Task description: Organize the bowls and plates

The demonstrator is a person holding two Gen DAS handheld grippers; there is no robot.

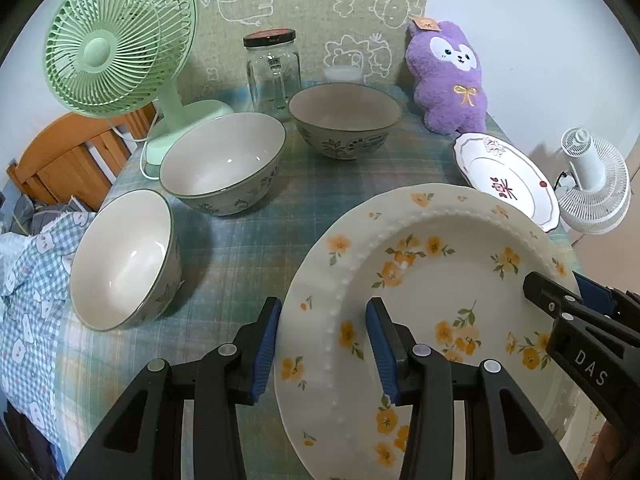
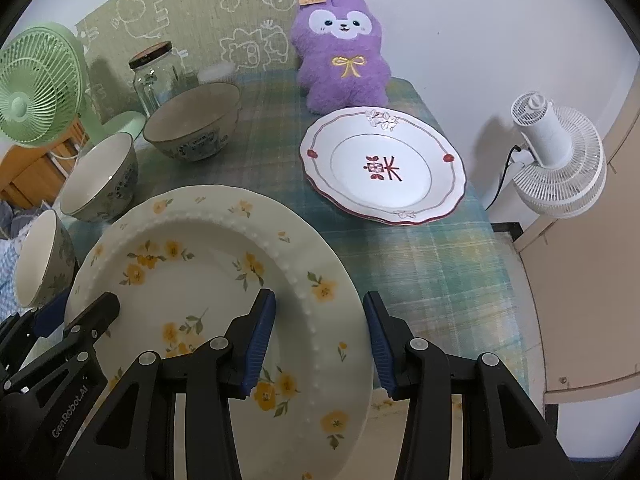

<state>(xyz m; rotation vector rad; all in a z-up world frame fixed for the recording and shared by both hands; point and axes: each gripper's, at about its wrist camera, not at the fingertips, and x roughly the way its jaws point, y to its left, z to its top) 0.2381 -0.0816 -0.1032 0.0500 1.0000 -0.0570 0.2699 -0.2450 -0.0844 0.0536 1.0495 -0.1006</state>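
A large cream plate with yellow flowers hangs tilted over the checked tablecloth. My left gripper is shut on its left rim, one pad under the edge and one on the inner face. My right gripper is shut on the opposite rim and shows in the left wrist view as the right gripper. A white plate with red marks lies flat at the back right. Three patterned bowls stand on the left: the nearest bowl, a middle bowl and a far bowl.
A green fan, a glass jar and a purple plush toy stand along the back. A white fan sits off the table's right edge. A wooden chair and checked cloth are at the left.
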